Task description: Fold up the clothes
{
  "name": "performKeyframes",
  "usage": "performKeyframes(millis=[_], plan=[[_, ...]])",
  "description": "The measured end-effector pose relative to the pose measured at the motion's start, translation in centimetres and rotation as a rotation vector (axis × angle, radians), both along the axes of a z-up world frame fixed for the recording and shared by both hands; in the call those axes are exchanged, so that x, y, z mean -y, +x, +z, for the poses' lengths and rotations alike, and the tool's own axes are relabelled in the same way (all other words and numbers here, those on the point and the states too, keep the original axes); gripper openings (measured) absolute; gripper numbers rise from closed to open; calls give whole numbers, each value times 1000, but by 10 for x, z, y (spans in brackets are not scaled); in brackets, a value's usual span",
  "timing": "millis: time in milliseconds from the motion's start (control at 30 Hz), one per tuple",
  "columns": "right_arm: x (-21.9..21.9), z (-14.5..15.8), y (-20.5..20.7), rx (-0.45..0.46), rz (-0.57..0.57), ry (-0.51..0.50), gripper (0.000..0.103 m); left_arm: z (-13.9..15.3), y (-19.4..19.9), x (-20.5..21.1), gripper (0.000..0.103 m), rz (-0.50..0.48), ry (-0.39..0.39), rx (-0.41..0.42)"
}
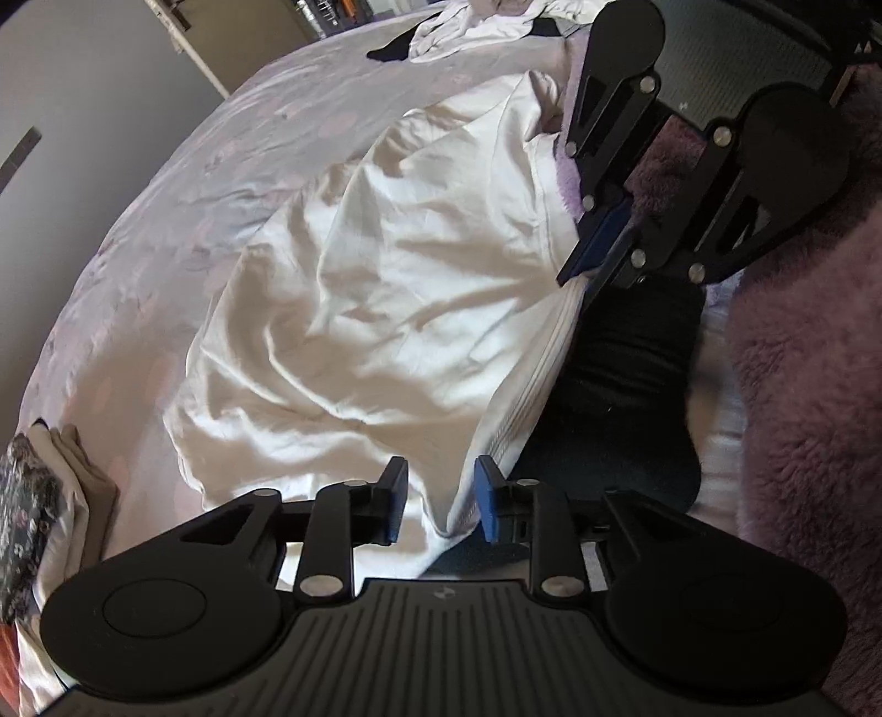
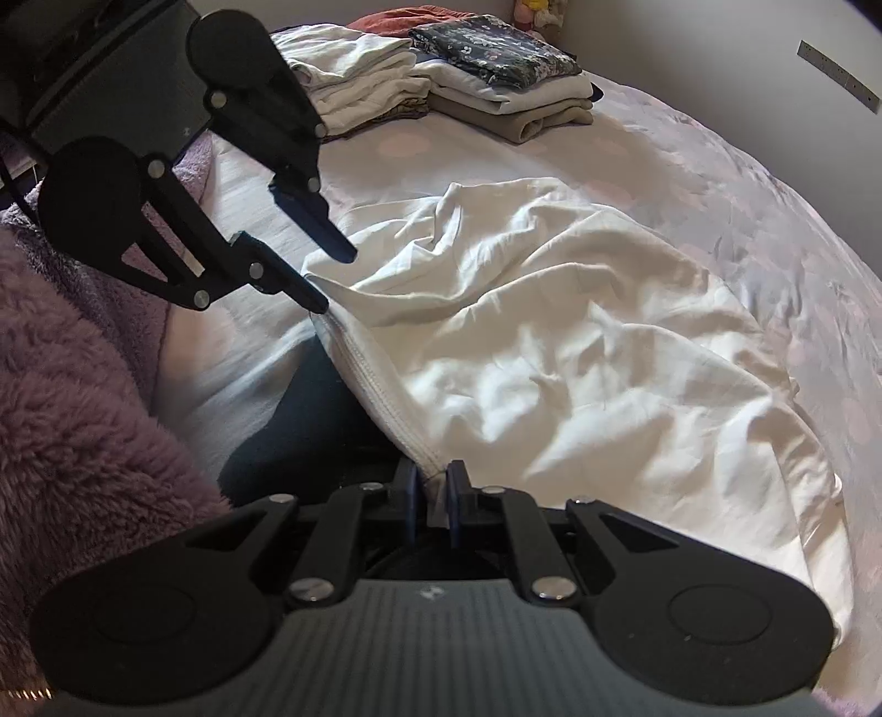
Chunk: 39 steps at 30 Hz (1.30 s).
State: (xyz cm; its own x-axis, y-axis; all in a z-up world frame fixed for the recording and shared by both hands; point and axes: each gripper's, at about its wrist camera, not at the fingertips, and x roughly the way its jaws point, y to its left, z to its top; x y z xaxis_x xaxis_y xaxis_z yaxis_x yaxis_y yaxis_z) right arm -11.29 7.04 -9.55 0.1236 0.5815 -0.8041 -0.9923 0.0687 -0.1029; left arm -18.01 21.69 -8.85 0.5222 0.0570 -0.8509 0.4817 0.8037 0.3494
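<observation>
A white garment [image 1: 386, 309] is lying rumpled across the bed [image 1: 182, 182], its stitched hem [image 2: 375, 380] running along the near edge. The right gripper [image 2: 435, 491] is pinching one end of that hem, its fingers closed on the cloth. At the other end, the left gripper [image 1: 441, 502] is standing with its fingers apart, the hem corner lying between them but not clamped; in the right view the lower finger is sitting right at the fabric edge.

Beyond the garment, folded stacks [image 2: 485, 83] are sitting at one end of the bed and an unsorted pile [image 1: 479, 22] at the other. A fuzzy purple blanket [image 1: 799, 386] is bunching beside the hem, with a dark cloth [image 1: 617, 386] under it.

Risks, as I judge them: if the left fingers close off the corner, they may catch only one layer or miss it, so a lift would be leaving the garment hanging lopsided. With so many creases, any fold would be trapping wrinkles. The hem could also be dragging the dark cloth or snagging the blanket.
</observation>
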Motion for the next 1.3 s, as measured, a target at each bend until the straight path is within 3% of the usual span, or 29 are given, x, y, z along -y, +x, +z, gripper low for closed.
performKeyframes(millis=[100,300,433,600,767,933,1300], plan=[[1,1,-2,18,5,7,12,5,12,15,37,-79,-13,-5],[4,1,-5,42,15,22,12,-16,42,43,36,-180,-25,-125],[5,2,-7,58,21,32,12,-24,53,45,15,-161,-35,-176],[6,1,-8,60,31,42,12,-26,61,40,8,-97,-69,-203],[4,-1,-6,45,27,44,12,-27,59,36,9,-78,-106,-214],[3,-2,-6,45,28,41,13,-16,59,30,25,-111,-136,-242],[5,-4,-8,49,33,42,13,-28,75,26,29,-136,-142,-337]])
